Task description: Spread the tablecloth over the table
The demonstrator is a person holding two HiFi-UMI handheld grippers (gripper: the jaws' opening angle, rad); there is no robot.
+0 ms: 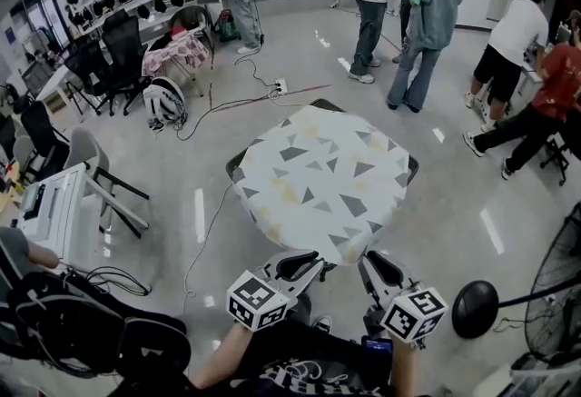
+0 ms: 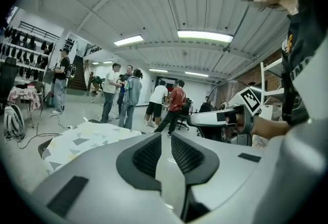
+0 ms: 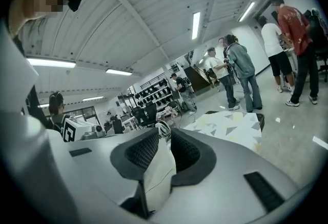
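Observation:
The white tablecloth (image 1: 322, 177) with grey and yellow triangles lies flat over the small table, whose dark edge (image 1: 233, 170) shows at the left and right corners. It also shows in the left gripper view as tablecloth (image 2: 84, 138) and in the right gripper view as tablecloth (image 3: 230, 125). My left gripper (image 1: 313, 263) and right gripper (image 1: 370, 266) are raised side by side near the table's near edge, clear of the cloth. The left gripper's jaws (image 2: 166, 138) stand a narrow gap apart with only floor showing between them. The right gripper's jaws (image 3: 165, 133) stand wider apart, also empty.
Several people (image 1: 399, 4) stand behind the table. A standing fan (image 1: 558, 295) and its round black base (image 1: 475, 309) are at the right. A chair (image 1: 91, 168) and a desk are at the left. A cable (image 1: 204, 241) and a power strip (image 1: 280, 86) lie on the floor.

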